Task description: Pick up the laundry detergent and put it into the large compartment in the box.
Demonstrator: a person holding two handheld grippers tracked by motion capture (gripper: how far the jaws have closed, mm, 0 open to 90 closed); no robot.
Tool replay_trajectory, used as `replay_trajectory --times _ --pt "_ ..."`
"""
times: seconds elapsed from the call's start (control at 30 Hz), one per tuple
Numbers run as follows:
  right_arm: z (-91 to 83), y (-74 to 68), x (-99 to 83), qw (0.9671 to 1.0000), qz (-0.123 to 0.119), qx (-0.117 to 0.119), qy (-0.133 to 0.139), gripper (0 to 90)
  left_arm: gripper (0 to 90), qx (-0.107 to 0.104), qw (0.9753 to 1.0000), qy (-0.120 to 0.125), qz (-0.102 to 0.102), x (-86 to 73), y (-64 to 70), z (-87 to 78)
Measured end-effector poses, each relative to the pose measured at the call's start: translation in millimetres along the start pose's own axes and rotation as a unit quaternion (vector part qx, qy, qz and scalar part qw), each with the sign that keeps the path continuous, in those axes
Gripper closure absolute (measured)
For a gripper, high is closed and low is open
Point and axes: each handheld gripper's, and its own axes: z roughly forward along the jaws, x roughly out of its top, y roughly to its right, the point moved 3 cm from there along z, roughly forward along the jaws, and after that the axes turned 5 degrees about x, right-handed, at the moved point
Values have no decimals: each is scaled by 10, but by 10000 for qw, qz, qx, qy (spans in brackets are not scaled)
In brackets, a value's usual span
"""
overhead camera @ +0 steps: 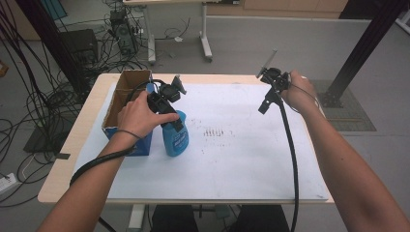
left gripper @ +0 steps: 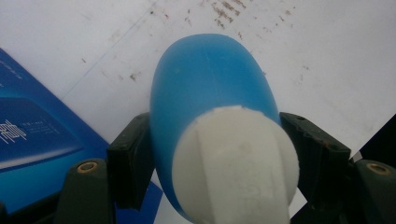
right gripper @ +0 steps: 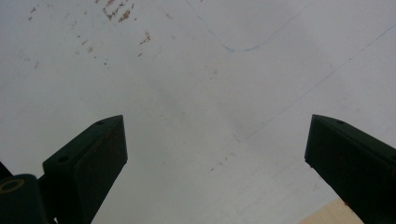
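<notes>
A blue bottle (overhead camera: 176,139) with a white cap stands on the white sheet beside a cardboard box. My left gripper (overhead camera: 170,118) is shut on the blue bottle's upper part, just below the cap. In the left gripper view the blue bottle (left gripper: 208,93) and its white cap (left gripper: 236,163) sit between the two black jaws, which press its sides. My right gripper (overhead camera: 264,102) hangs above the sheet at the far right, open and holding nothing. In the right gripper view its fingers (right gripper: 93,158) stand wide apart over bare white sheet.
An open cardboard box (overhead camera: 126,96) with blue sides stands at the table's left, touching the bottle's left side. The white sheet (overhead camera: 232,159) covers most of the wooden table (overhead camera: 58,179) and bears brown specks mid-table. Cables trail from both grippers. Desks and cables stand beyond.
</notes>
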Motion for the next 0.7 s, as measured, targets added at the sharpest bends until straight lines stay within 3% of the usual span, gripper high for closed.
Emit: replay_trajectory --times 0.7 --pt "0 -4 6 10000 -2 -32 -18 54 364 2 10000 -64 -73 11 -15 -12"
